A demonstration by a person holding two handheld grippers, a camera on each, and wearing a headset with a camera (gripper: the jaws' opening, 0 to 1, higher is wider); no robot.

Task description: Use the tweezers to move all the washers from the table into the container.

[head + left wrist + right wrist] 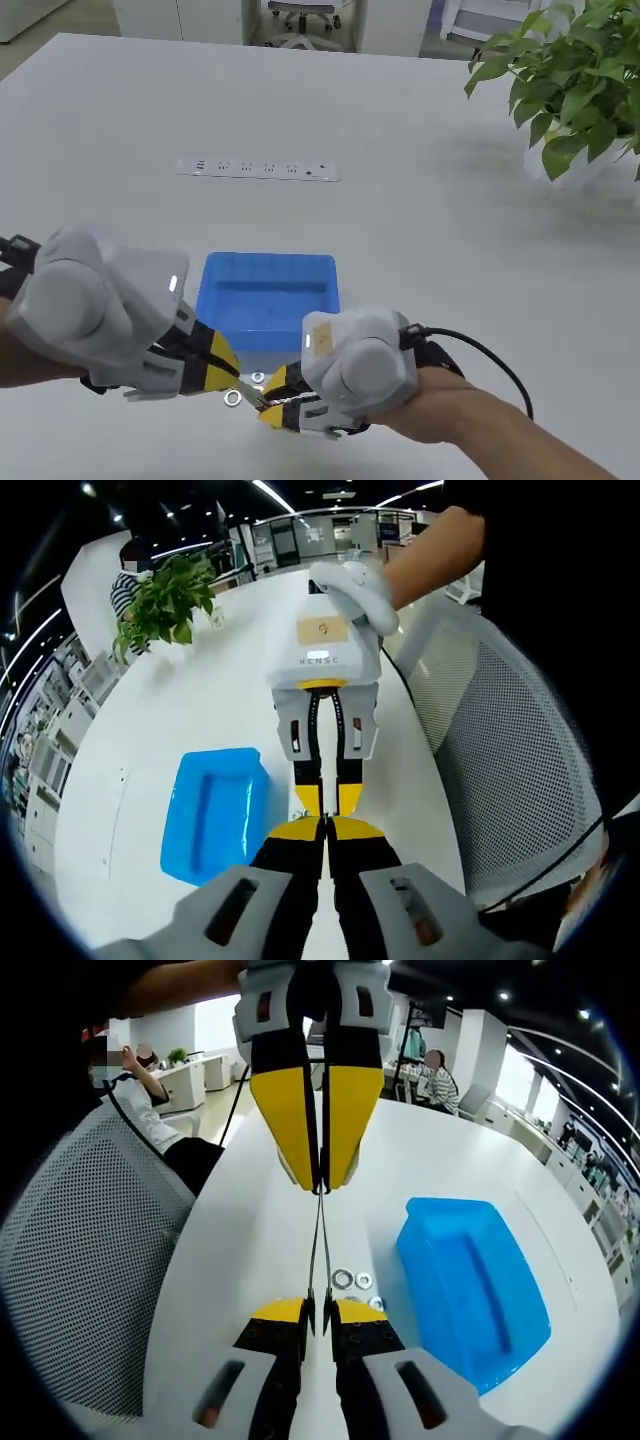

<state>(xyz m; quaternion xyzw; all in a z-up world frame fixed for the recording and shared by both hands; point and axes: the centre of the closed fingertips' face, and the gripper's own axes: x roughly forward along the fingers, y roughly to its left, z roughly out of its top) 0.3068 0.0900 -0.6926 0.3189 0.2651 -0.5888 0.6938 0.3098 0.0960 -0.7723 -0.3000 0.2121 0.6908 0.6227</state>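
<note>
Thin metal tweezers (320,1240) span the gap between my two grippers, which face each other tip to tip. My right gripper (319,1312) is shut on one end and my left gripper (320,1182) is shut on the other. In the head view the left gripper (236,376) comes in from the left and the right gripper (266,402) from the right, just in front of the blue container (266,297). Two metal washers (343,1278) (364,1280) lie flat on the white table beside the container (470,1280), below the tweezers. One washer (233,398) sits under the jaws. In the left gripper view its jaws (325,826) meet the right gripper (325,802).
A white power strip (257,168) lies beyond the container. A potted green plant (570,80) stands at the far right. A mesh office chair (500,770) is at the table's near edge. The white table (420,220) stretches wide behind the container.
</note>
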